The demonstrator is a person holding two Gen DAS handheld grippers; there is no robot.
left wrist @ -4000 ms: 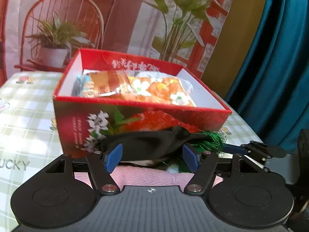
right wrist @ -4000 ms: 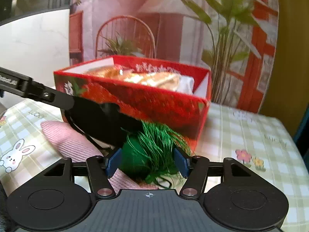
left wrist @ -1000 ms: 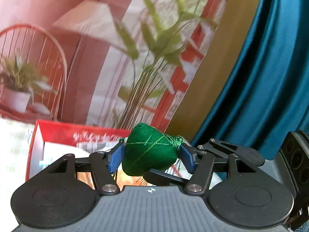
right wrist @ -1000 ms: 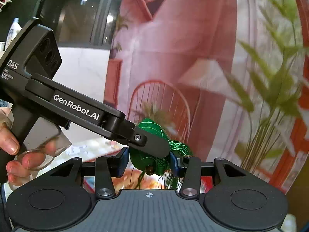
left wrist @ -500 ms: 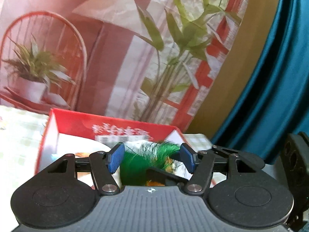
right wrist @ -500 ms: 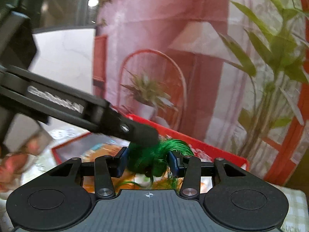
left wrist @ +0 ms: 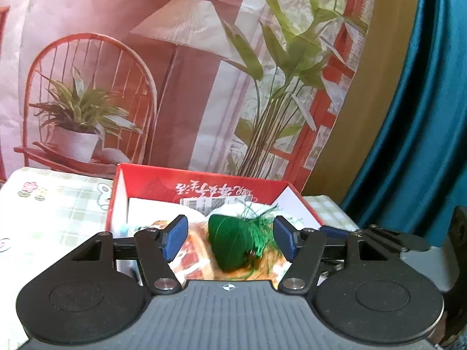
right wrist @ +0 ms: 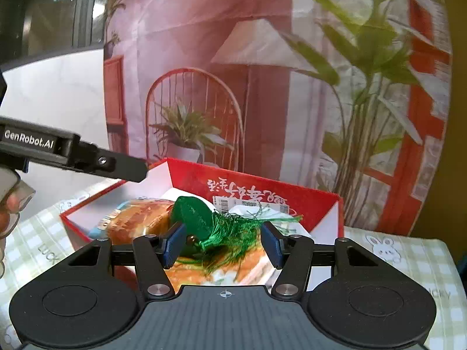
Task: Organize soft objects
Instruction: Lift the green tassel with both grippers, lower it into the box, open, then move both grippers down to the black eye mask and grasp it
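A green tasselled ornament [left wrist: 227, 242] lies in the red box [left wrist: 204, 180] on top of orange snack bags [left wrist: 192, 250]. My left gripper [left wrist: 230, 234] hangs open over the box with the ornament loose between its blue pads, touching neither. In the right wrist view the ornament [right wrist: 192, 213] rests on the bags with its tassel spread to the right. My right gripper [right wrist: 222, 242] is opening, and the tassel lies between its pads without being pressed. The left gripper's finger [right wrist: 122, 169] reaches in from the left above the red box [right wrist: 262, 183].
The box stands on a checked tablecloth [left wrist: 58, 204] with bunny prints. A printed backdrop [left wrist: 175, 73] of a chair and plants hangs close behind it, and a teal curtain [left wrist: 423, 116] hangs at the right. A person's hand [right wrist: 8, 207] holds the left gripper's handle.
A second ago both grippers held the green ornament up above the box. Both have come down, the ornament has dropped onto the snack bags, and the right jaws have widened.
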